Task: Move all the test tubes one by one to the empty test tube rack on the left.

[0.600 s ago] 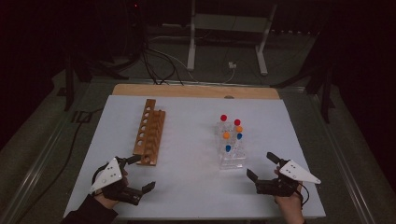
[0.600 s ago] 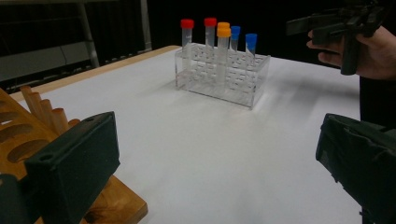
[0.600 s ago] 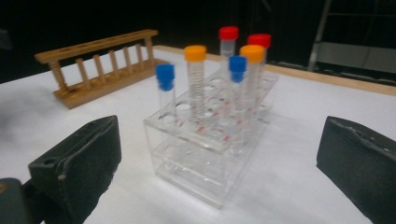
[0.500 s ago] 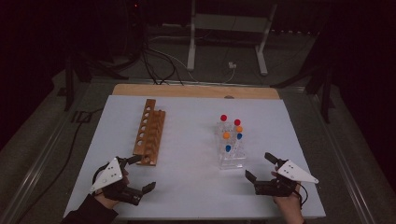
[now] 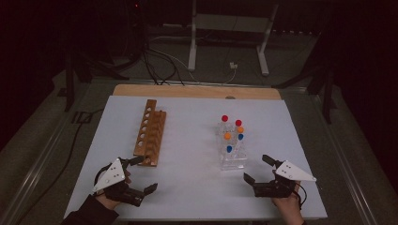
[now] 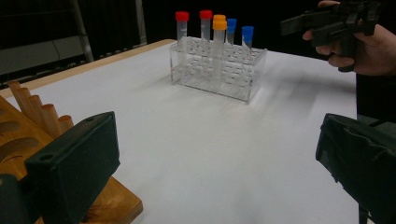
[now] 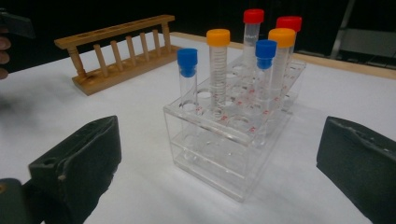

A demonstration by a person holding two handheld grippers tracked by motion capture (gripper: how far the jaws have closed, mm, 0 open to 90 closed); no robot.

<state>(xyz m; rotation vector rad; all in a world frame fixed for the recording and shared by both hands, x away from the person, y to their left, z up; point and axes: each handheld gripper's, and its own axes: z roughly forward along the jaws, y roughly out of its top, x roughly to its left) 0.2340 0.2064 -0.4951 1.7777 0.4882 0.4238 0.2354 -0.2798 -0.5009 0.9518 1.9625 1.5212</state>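
- Your left hand-held gripper (image 5: 139, 174) sits at the near left of the white bench (image 5: 192, 126), jaws spread wide and holding nothing.
- In the left gripper view, its left jaw overlaps the near end of the wooden rack (image 6: 28, 135); you cannot tell from that view whether they touch. In the high view the upper jaw tip lies just beside that rack's near end (image 5: 150, 136).
- Your right hand-held gripper (image 5: 257, 169) sits at the near right of the bench, jaws also spread wide and empty.
- The clear plastic rack (image 5: 233, 157) stands upright on the bench right of centre, just beyond your right hand-held gripper and apart from it.
- In the right gripper view the clear plastic rack (image 7: 233, 126) lies between the 2 jaws but farther off, with neither jaw touching it.
- The rack holds 6 capped tubes, all upright: 2 with red caps (image 7: 253, 16) at the far end, 2 with orange caps (image 7: 218, 37) in the middle, 2 with blue caps (image 7: 187, 56) nearer to you.
- The blue-capped tube closest to your right hand-held gripper stands in the rack's near corner row.
- The wooden rack lies left of centre, running away from you, well apart from the clear plastic rack, its holes unfilled.
- In the left gripper view your right hand (image 6: 369, 46) shows at the upper right, gripping its tool above the bench.
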